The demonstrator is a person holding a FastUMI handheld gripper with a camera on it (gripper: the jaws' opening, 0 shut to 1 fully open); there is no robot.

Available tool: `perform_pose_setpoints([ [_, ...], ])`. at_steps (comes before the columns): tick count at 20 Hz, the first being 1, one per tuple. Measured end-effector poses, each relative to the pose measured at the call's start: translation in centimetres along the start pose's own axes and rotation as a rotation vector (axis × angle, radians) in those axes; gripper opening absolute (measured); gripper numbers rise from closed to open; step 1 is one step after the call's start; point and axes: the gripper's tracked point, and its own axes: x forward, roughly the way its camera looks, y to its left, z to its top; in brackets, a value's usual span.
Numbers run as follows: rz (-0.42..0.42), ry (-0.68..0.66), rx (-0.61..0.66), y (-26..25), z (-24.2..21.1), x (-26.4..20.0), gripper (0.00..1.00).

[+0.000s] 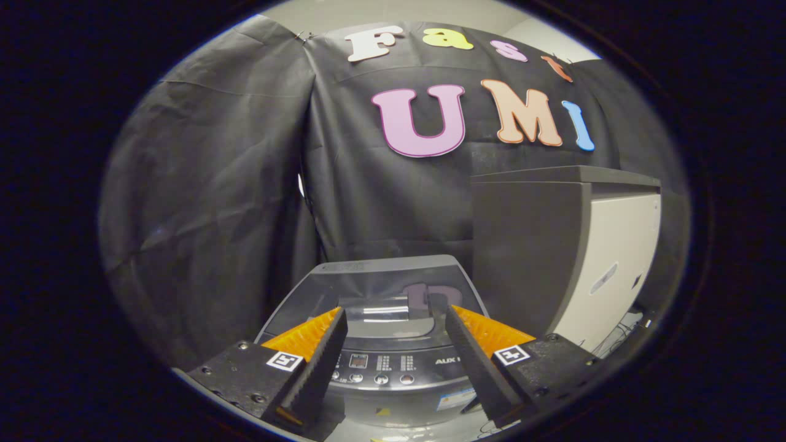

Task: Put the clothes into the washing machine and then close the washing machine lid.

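Between the two fingers (396, 319), which are spread wide and hold nothing, the control panel (384, 362) of the washing machine (381, 288) is seen. The fingers are held level above the machine's front edge and aimed toward the booth's black cloth wall (209, 202). Just beyond the fingertips, the washing machine lid (374, 285) is seen lying flat and shut, its glossy dark surface mirroring the wall. Just beside the machine, to the right, a tall dark cabinet (528, 245) with a pale side panel (614, 264) is stood. Cables (620, 334) are seen on the floor near the cabinet's foot.
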Motion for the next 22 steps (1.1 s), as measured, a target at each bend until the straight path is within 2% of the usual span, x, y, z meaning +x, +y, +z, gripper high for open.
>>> perform_pose_setpoints([
  [11, -0.019, -0.019, -0.045, 0.3, -0.3, -8.0, 0.97],
  [16, 0.021, -0.047, -0.031, -0.4, 2.7, -11.6, 0.97],
  [22, 0.037, -0.113, -0.036, -3.7, 5.7, -15.1, 0.97],
])
